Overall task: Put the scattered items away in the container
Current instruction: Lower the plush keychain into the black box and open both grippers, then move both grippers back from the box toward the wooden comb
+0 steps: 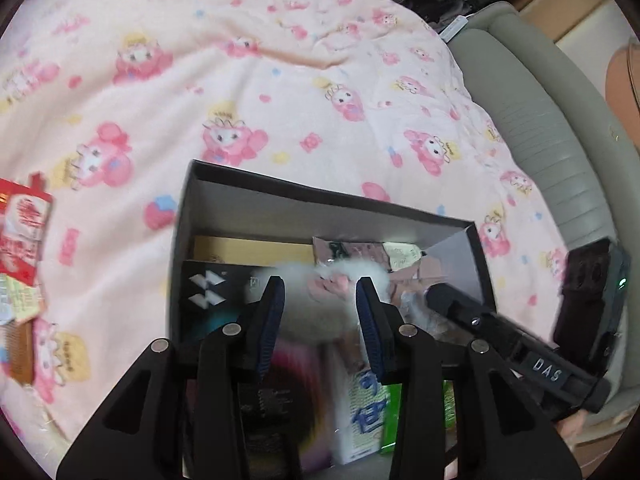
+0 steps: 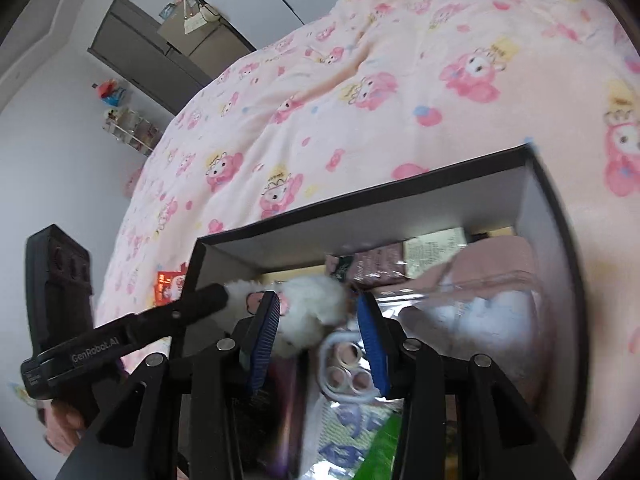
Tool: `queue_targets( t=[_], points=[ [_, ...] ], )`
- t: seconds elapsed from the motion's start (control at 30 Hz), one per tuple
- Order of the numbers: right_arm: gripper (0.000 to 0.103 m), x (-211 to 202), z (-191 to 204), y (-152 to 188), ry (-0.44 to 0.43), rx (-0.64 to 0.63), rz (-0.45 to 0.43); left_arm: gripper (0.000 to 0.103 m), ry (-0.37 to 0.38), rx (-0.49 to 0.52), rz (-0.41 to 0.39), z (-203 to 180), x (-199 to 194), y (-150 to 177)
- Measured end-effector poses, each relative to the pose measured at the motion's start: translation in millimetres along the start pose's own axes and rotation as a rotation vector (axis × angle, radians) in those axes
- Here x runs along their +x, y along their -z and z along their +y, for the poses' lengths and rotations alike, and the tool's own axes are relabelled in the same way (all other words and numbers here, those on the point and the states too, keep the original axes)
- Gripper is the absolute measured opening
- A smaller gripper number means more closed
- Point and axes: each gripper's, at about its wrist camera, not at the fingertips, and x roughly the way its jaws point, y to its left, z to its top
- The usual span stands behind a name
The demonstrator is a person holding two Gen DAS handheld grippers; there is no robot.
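Observation:
A dark open box [image 1: 320,200] sits on the pink bedspread and holds several packets, a black carton and a white fluffy plush toy [image 1: 320,304]. My left gripper [image 1: 320,300] hovers over the box, open, with the plush lying below between its fingers. My right gripper [image 2: 318,316] is open over the same box [image 2: 360,204], above the plush [image 2: 308,308] and a white ring-shaped piece [image 2: 344,368]. The right gripper's finger [image 1: 472,312] reaches in from the right in the left wrist view. The left gripper [image 2: 200,304] shows at the left in the right wrist view.
Red and white packets [image 1: 24,228] and a brown comb-like item [image 1: 20,352] lie on the bedspread [image 1: 240,80] left of the box. A grey padded bed frame [image 1: 540,120] runs along the right. A dark cabinet [image 2: 152,52] stands by the wall.

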Motion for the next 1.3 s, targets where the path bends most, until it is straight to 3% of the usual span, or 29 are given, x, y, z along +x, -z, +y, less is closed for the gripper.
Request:
queue_targets(
  t=[0.07,0.1,0.13,0.17,0.23,0.27,0.37,0.5,0.63,0.7,0.8,0.9,1.07,1.2,1.3],
  points=[
    [0.035,-7.0,6.2,7.2,0.079,-0.053,-0.008,0.036,-0.095,0.015,-0.079,1.1,-12.5,4.5],
    [0.032,-7.8,16.2,9.9,0.190,-0.119,-0.020,0.035,-0.136,0.018,-0.118,3.2,-18.5,6.9],
    [0.031,-4.0,28.2,12.2,0.258,-0.169,-0.044,0.034,-0.149,0.019,-0.121,6.7,-19.2,7.8],
    [0.030,-3.8,35.6,15.6,0.306,-0.222,-0.067,0.034,-0.128,0.019,-0.071,12.0,-13.1,7.0],
    [0.030,4.6,41.0,17.2,0.280,-0.233,-0.039,0.034,-0.024,-0.002,0.046,23.1,6.4,3.9],
    [0.030,9.6,40.1,16.1,0.238,-0.206,-0.015,0.034,-0.009,-0.013,0.076,25.9,14.5,2.4],
    [0.030,31.5,33.8,6.6,0.142,-0.106,0.060,0.032,-0.071,0.044,0.089,12.5,24.5,-7.5],
    [0.030,37.5,32.4,0.6,0.149,-0.087,0.060,0.033,-0.113,0.089,0.101,-2.6,39.5,-25.3],
    [0.030,33.4,27.2,10.5,0.160,-0.077,0.069,0.033,-0.114,0.132,0.068,-10.2,37.9,-13.6],
    [0.030,28.6,28.1,17.6,0.189,-0.073,0.067,0.033,-0.102,0.166,0.021,-16.2,24.9,-2.9],
    [0.031,14.0,39.6,29.3,0.254,-0.081,0.033,0.037,-0.151,0.228,-0.071,-26.5,-1.2,13.8],
    [0.037,-2.8,52.0,46.4,0.265,-0.072,-0.024,0.040,-0.092,0.231,-0.089,-26.3,-22.7,23.9],
    [0.037,-25.7,81.3,78.9,0.324,-0.158,-0.076,0.048,0.044,0.199,-0.127,-20.3,-49.3,47.1],
    [0.037,-38.9,92.9,99.5,0.321,-0.127,-0.106,0.048,0.041,0.226,-0.137,-26.8,-60.1,69.9],
    [0.037,-48.7,103.2,114.8,0.323,-0.133,-0.122,0.048,0.097,0.216,-0.135,-26.9,-71.9,89.5]
  ],
)
